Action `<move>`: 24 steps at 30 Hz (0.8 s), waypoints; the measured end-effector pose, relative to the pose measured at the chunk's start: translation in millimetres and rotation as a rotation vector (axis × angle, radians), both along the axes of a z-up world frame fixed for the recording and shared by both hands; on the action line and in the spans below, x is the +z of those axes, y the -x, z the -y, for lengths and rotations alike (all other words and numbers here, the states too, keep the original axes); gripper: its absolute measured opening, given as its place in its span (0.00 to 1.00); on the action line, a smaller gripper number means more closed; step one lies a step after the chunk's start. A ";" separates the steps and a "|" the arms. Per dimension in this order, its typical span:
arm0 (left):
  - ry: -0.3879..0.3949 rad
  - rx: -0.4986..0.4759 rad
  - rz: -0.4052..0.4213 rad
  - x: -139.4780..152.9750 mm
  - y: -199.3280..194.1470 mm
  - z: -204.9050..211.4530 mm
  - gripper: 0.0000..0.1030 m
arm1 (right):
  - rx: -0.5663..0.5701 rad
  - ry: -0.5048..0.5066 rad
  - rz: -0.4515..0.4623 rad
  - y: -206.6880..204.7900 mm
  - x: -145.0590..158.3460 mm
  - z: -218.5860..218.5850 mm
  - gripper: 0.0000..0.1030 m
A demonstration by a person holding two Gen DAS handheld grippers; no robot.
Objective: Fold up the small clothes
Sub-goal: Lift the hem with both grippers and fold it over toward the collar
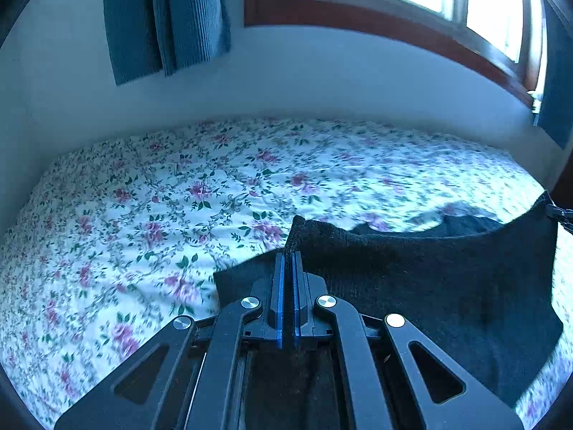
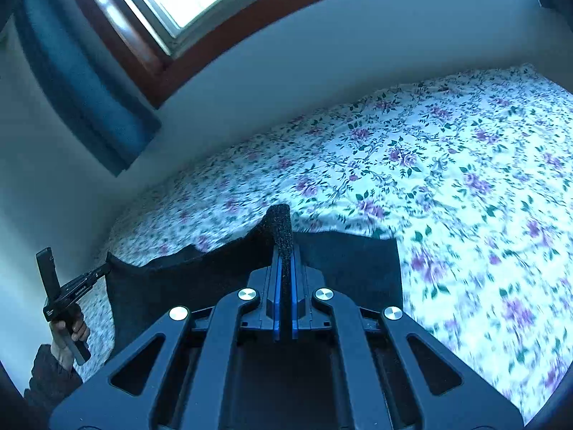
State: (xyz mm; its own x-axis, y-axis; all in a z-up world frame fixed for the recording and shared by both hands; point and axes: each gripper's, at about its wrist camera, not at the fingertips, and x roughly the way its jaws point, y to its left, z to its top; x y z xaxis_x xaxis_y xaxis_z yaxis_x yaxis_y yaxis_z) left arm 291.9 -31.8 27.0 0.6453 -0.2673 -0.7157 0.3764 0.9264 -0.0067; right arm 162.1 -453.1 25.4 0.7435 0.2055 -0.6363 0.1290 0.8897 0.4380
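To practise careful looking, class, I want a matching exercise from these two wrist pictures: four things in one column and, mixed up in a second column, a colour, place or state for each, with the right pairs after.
Things
1. dark cloth
2. bedsheet
3. curtain
4. left gripper

Descriptions
A. blue, hanging by the window
B. white with a pink and green flower print
C. shut on one corner of the fabric
D. stretched between the two grippers, above the bed

Pairs: 1-D, 2-B, 3-A, 4-C
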 end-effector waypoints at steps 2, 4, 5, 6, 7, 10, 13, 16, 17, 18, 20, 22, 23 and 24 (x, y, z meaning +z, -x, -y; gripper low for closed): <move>-0.019 0.013 -0.014 -12.1 -15.2 5.2 0.03 | -0.013 -0.002 -0.021 -15.5 -12.8 3.0 0.03; -0.034 0.028 -0.045 -24.4 -27.0 9.7 0.03 | -0.028 -0.013 -0.045 -28.3 -27.5 12.0 0.03; -0.038 0.035 -0.053 -30.8 -33.6 12.1 0.03 | -0.035 -0.019 -0.056 -33.6 -34.2 15.3 0.03; -0.042 0.039 -0.060 -35.0 -37.5 14.7 0.03 | -0.041 -0.028 -0.070 -39.7 -42.2 19.0 0.03; -0.050 0.044 -0.067 -41.0 -42.9 17.3 0.03 | -0.047 -0.033 -0.082 -44.0 -48.6 21.6 0.03; -0.073 0.051 -0.087 -56.8 -52.2 22.5 0.03 | -0.064 -0.037 -0.120 -54.0 -66.7 27.9 0.03; -0.097 0.056 -0.102 -73.3 -55.9 25.7 0.03 | -0.083 -0.042 -0.157 -59.7 -82.7 33.3 0.03; -0.102 0.062 -0.111 -84.0 -58.2 25.6 0.03 | -0.093 -0.053 -0.178 -63.5 -96.1 38.3 0.03; -0.100 0.063 -0.110 -84.5 -57.5 25.8 0.03 | -0.094 -0.058 -0.182 -64.1 -98.7 39.5 0.03; -0.099 0.063 -0.109 -84.8 -57.2 25.5 0.03 | -0.093 -0.064 -0.184 -64.8 -101.7 40.5 0.03; -0.101 0.062 -0.107 -85.5 -56.2 26.5 0.03 | -0.091 -0.074 -0.183 -65.3 -105.2 41.8 0.02; -0.101 0.064 -0.108 -88.3 -55.9 27.0 0.03 | -0.092 -0.083 -0.178 -65.3 -108.4 42.7 0.02; -0.101 0.069 -0.108 -89.0 -55.5 27.3 0.03 | -0.094 -0.089 -0.176 -65.1 -109.6 42.6 0.02; -0.103 0.070 -0.108 -89.7 -56.3 27.9 0.03 | -0.095 -0.093 -0.174 -65.0 -109.8 43.4 0.02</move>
